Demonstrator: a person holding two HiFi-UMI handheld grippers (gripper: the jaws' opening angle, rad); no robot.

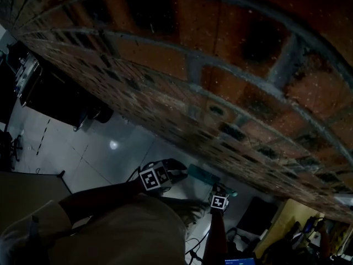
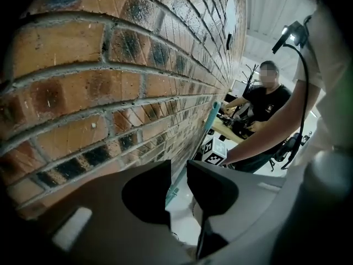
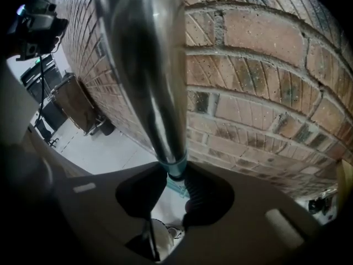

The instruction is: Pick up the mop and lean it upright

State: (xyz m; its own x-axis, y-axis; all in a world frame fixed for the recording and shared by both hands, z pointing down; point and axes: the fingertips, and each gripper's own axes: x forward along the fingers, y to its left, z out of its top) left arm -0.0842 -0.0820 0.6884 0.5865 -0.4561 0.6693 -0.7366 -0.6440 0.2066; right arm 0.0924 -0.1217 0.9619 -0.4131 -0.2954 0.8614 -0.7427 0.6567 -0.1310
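Mop (image 3: 151, 76): silver pole, teal collar, upright beside wall (image 3: 265, 81).

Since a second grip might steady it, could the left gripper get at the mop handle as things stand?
Probably yes: the left gripper has its jaws apart, and the mop handle lies straight ahead in line with their gap, nothing between. The right gripper clamps it further along.

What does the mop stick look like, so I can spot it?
Find the big red-brown brick wall. In front of it rises a long shiny silver metal mop pole, with a teal plastic collar where the right gripper clamps it. Nothing else by the wall is so long, thin and shiny.
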